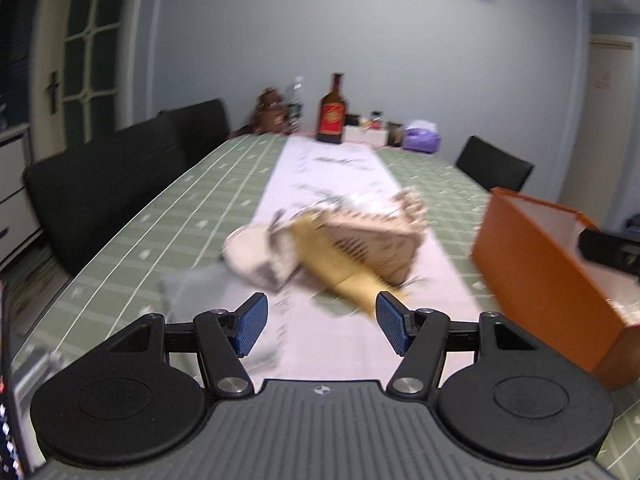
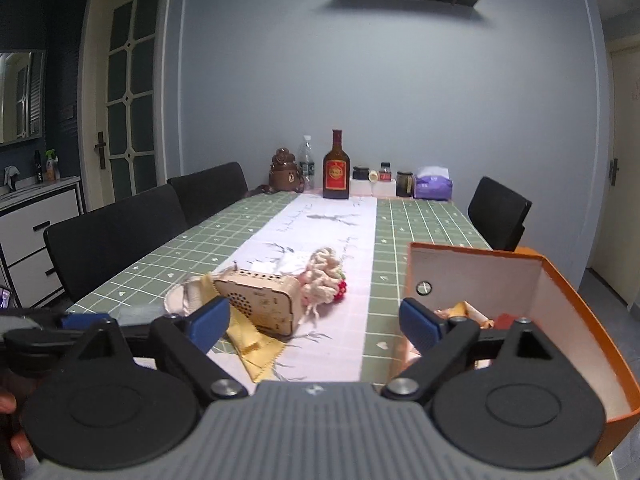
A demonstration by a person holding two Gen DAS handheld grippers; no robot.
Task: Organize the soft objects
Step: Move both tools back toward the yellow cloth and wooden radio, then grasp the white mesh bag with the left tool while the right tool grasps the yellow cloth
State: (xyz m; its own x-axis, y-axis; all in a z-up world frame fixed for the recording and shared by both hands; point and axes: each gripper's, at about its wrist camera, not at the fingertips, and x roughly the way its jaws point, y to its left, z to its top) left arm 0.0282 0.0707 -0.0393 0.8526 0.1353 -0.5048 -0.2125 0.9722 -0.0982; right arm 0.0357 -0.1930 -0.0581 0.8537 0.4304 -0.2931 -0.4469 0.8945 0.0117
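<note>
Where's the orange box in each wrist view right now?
Left wrist view: orange box at the right edge, right of the blurred pile.
Right wrist view: orange box lower right, open, behind the right finger.
Shared landmark: brown bottle at the table's far end.

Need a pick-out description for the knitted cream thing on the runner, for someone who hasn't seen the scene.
Start at the white runner down the middle of the green checked table. Near its close end is a small pile just left of the orange box. The knitted cream bundle lies at the pile's far right, touching the pale wooden radio-like box; unlike the flat yellow cloth, it is lumpy with red bits.
</note>
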